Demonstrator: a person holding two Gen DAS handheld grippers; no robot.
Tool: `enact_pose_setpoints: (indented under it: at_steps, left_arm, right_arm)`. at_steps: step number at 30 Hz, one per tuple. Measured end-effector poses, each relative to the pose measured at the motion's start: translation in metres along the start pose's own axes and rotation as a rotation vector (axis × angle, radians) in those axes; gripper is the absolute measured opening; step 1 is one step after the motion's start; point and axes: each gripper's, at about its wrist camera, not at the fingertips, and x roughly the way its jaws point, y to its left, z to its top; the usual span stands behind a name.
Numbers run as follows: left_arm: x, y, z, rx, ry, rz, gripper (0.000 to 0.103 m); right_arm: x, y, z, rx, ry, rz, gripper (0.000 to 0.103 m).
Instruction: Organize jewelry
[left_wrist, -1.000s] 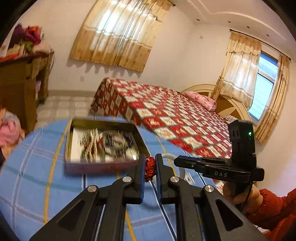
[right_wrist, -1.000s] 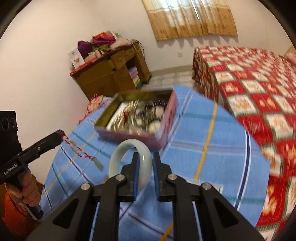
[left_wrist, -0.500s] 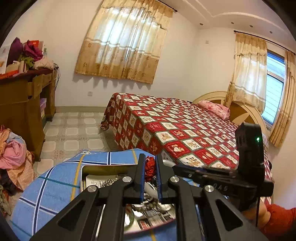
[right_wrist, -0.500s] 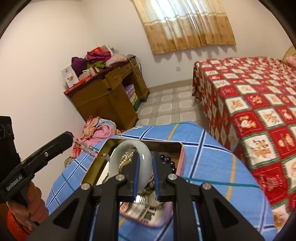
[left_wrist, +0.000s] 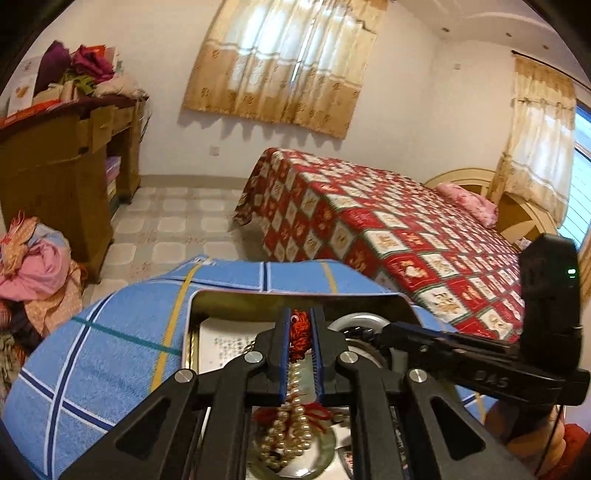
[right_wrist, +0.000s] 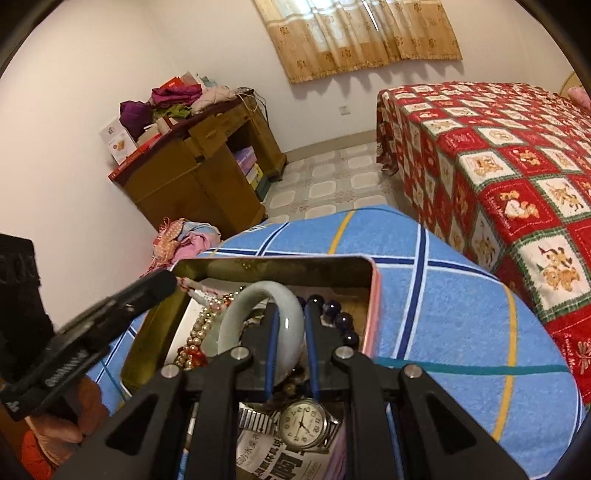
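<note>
An open metal tin (right_wrist: 280, 264) (left_wrist: 295, 297) of jewelry stands on a blue checked cloth. My left gripper (left_wrist: 301, 325) is shut on a red cord necklace (left_wrist: 299, 332) and hangs over the tin; it also shows in the right wrist view (right_wrist: 162, 286). My right gripper (right_wrist: 290, 317) is shut on a pale green jade bangle (right_wrist: 258, 306) held over the tin; its arm shows in the left wrist view (left_wrist: 461, 350). Inside lie a pearl strand (left_wrist: 288, 428), dark beads (right_wrist: 340, 317) and a silver wristwatch (right_wrist: 301, 424).
The blue cloth (right_wrist: 443, 295) covers a small table. A bed with a red patterned cover (right_wrist: 498, 147) stands to the right. A wooden cabinet (right_wrist: 199, 173) piled with clothes stands against the left wall. Clothes (left_wrist: 33, 266) lie on the floor.
Both grippers have moved forward and now hang over the open tin, each still holding its piece. The tin has come close under the fingers.
</note>
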Motion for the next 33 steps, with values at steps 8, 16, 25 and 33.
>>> enact_pose_setpoints:
  at_steps: [8, 16, 25, 33]
  left_arm:
    - [0.010, -0.001, -0.001, 0.021, 0.054, 0.029, 0.016]
    - [-0.045, -0.019, -0.007, 0.019, -0.043, 0.109, 0.083]
    - [-0.105, -0.057, -0.060, -0.017, -0.002, 0.266, 0.083]
    - [-0.166, -0.106, -0.091, 0.009, -0.026, 0.387, 0.084]
  right_arm:
    - [-0.019, 0.001, 0.005, 0.016, -0.087, 0.043, 0.045]
    - [-0.093, -0.001, -0.017, 0.023, -0.209, -0.103, 0.053]
    - [-0.132, 0.009, -0.075, 0.075, -0.159, -0.177, 0.078]
    - [-0.179, 0.038, -0.105, 0.028, -0.173, -0.215, 0.089]
